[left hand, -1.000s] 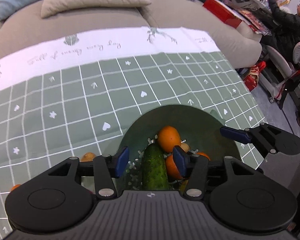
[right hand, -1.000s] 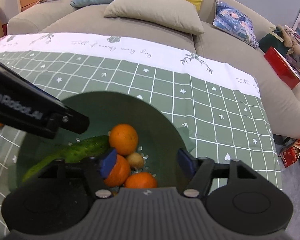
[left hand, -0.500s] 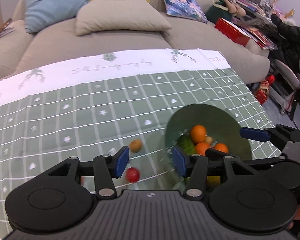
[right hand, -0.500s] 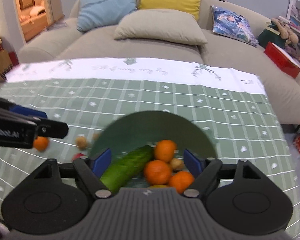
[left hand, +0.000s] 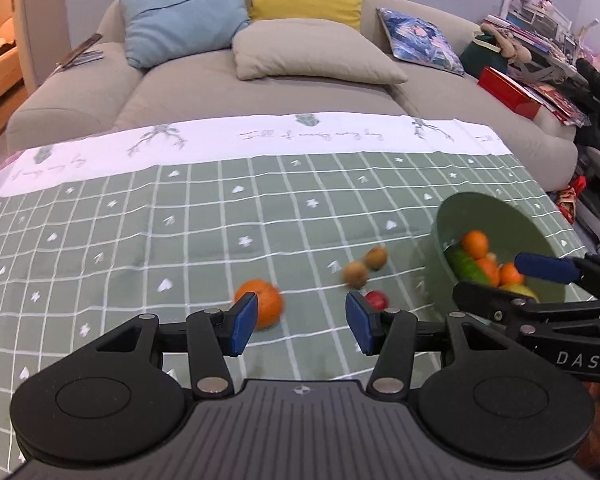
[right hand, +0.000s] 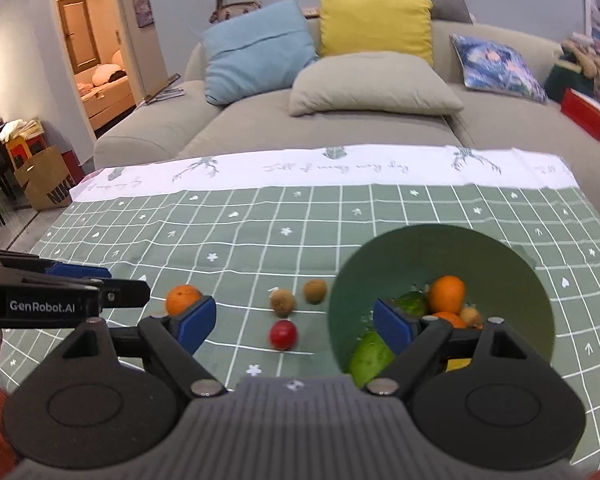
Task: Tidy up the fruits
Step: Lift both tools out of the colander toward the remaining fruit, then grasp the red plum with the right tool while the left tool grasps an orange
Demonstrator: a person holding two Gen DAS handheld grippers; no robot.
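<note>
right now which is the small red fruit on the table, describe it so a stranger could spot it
Start at the green bowl on the checked tablecloth. Just left of it lie four loose fruits; the red fruit is nearest the camera, below two brown fruits. It is the only red one, smaller than the orange.

Matt green bowl [right hand: 460,248], cloth tablecloth [right hand: 260,216], matt black plastic grippers

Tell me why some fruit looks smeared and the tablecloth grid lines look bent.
Left wrist view: the orange and brown fruits smear from motion blur. Right wrist view: the red fruit and bowl rim are soft. Both views: the fisheye lens bows the tablecloth grid.
</note>
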